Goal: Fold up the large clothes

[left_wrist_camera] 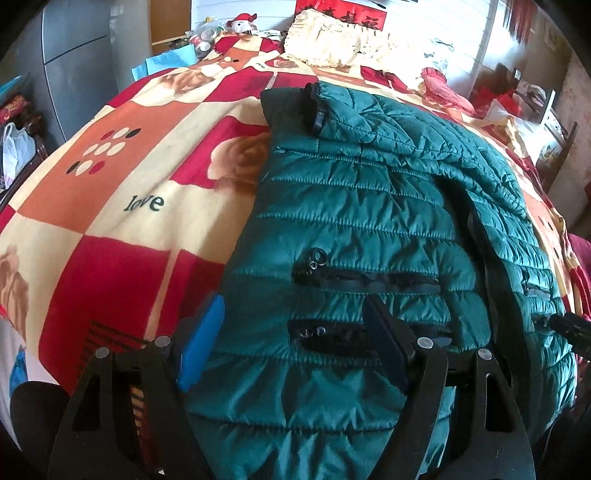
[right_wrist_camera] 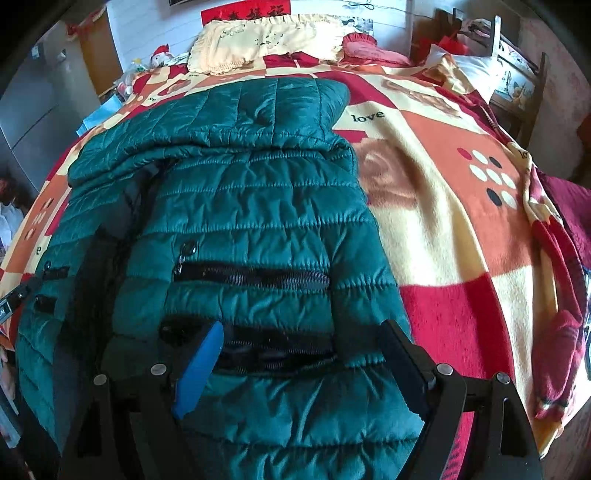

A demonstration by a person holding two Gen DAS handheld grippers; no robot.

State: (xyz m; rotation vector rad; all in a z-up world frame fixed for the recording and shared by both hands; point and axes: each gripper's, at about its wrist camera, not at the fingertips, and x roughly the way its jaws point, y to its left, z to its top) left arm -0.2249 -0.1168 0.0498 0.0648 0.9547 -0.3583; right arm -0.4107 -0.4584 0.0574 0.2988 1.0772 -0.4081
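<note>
Both hands are over the near hem now, and the green quilted jacket (left_wrist_camera: pixel 362 206) lies spread on the bed, on the red, orange and cream blanket (left_wrist_camera: pixel 122 177), collar end towards the pillows. The left gripper (left_wrist_camera: pixel 291 343) hangs with its jaws wide, nothing between them but air, poised over the jacket's left half near the lower pocket zip (left_wrist_camera: pixel 332 336). The right gripper (right_wrist_camera: pixel 303 354) has its jaws wide too, empty, over the right half's lower zip (right_wrist_camera: pixel 273 347). The risk here, I'd say, is that puffy, slick shell: a shallow pinch could catch only the top layer, or slip off the padding, and the fold would drag crooked. The open front gap (right_wrist_camera: pixel 110 236) is another worry, since the two halves could slide apart if one hand lifts ahead of the other. A zip pull (left_wrist_camera: pixel 317 256) might snag a jaw. Around it: a cream frilled pillow (right_wrist_camera: pixel 266 38) and a red cushion (right_wrist_camera: pixel 360 42) at the head, a plush toy (left_wrist_camera: pixel 242 24) by the clutter, a white bag (left_wrist_camera: pixel 14 147) off to the side. Nothing sits on the jacket itself.
</note>
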